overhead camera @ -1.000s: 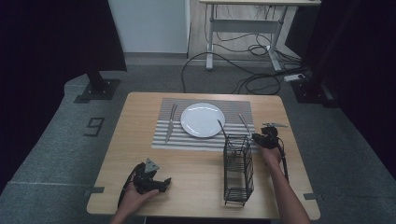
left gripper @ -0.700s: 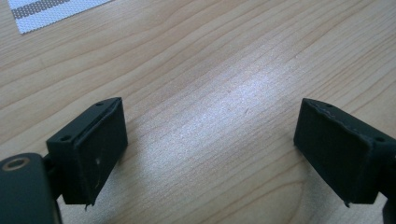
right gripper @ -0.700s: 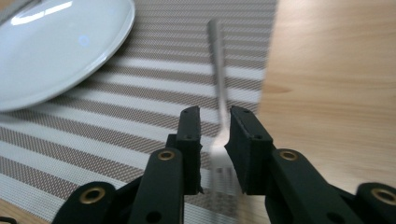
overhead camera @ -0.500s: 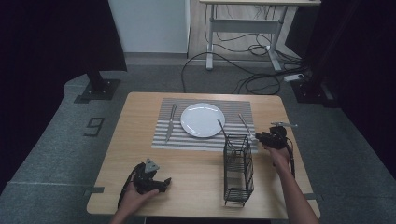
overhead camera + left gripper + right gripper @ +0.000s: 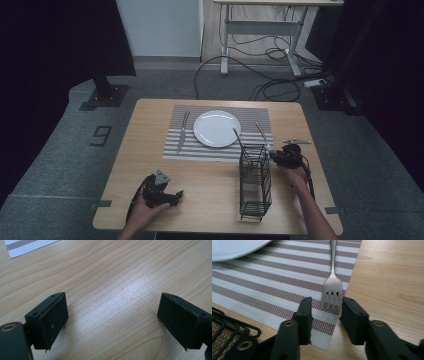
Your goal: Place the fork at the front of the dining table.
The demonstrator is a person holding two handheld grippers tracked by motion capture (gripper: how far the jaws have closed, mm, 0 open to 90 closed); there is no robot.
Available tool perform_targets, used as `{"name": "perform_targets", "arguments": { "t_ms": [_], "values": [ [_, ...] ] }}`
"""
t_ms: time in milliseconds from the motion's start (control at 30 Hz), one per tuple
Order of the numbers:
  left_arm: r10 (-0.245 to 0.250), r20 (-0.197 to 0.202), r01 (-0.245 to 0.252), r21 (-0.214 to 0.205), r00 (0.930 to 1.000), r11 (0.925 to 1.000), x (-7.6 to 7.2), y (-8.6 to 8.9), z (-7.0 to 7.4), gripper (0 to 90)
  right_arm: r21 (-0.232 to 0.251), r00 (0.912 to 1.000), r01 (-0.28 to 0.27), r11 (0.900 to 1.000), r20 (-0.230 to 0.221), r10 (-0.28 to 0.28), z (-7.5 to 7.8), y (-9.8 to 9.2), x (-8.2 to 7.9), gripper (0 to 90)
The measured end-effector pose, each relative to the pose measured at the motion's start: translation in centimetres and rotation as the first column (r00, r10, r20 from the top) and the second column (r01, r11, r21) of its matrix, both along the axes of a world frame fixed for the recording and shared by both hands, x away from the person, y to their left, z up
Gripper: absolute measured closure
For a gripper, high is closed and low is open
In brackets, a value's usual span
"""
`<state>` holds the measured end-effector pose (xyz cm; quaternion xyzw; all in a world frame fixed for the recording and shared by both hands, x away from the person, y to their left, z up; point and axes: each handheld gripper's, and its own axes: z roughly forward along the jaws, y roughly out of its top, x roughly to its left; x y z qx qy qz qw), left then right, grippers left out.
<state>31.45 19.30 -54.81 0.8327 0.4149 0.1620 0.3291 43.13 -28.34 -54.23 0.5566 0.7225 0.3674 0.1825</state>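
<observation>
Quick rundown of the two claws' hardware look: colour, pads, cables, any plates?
Both are black. The left claw carries a grey three-cornered plate on top, and its pads are flat black blocks with small screw holes. The right claw shows brass-coloured pivot bushings; a dark cable trails back along the bare forearm.

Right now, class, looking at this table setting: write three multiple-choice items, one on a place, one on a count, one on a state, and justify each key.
1. Where does the knife lie?
A. left of the plate
B. in the wire caddy
C. on the floor

2. How many tines does the fork have?
A. two
B. four
C. six

3. How does the left gripper stand?
A. shut on a spoon
B. open over bare table
C. shut on the placemat

Key: A, it lies on the placemat's left part; B, four tines show; B, nothing lies between its parted jaws.
</observation>
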Motion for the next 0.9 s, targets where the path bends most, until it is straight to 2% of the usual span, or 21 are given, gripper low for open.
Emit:
{"name": "perform_targets", "arguments": {
  "t_ms": [200,433,533,567,633,833,900],
  "values": [
    [0.000,0.000,0.000,0.000,1.0000,1.0000,0.0,0.0,0.0,9.5,-0.016,0.9999,0.000,0.9999,0.011,0.000,-0.1,1.5,0.5,66.6],
    [0.000,0.000,0.000,0.000,1.0000,1.0000,0.0,0.0,0.0,9.5,-0.011,1.0000,0.001,0.9999,0.009,-0.001,-0.1,2.4,2.3,67.4],
    [0.000,-0.002,0.000,0.001,1.0000,1.0000,0.0,0.0,0.0,9.5,-0.004,0.9997,-0.023,0.9997,0.007,0.023,-0.1,2.7,3.1,66.9],
    [0.000,-0.002,0.000,0.001,1.0000,1.0000,0.0,0.0,0.0,9.5,0.010,0.9990,-0.043,0.9990,0.017,0.042,-0.2,2.8,3.2,65.6],
    [0.000,-0.002,0.000,0.001,1.0000,1.0000,0.0,0.0,0.0,9.5,0.039,0.9974,-0.071,0.9967,-0.009,0.072,-0.4,3.0,3.7,61.1],
    [0.002,0.000,-0.002,-0.001,1.0000,1.0000,0.0,0.0,0.0,9.6,0.092,0.9965,-0.082,0.9924,-0.008,0.083,-0.5,2.8,3.6,59.2],
    [0.002,0.000,-0.002,0.000,1.0000,1.0000,0.0,0.0,0.0,9.6,0.104,0.9965,-0.084,0.9911,0.009,0.083,-0.3,2.5,3.3,58.3]
  ]
}}
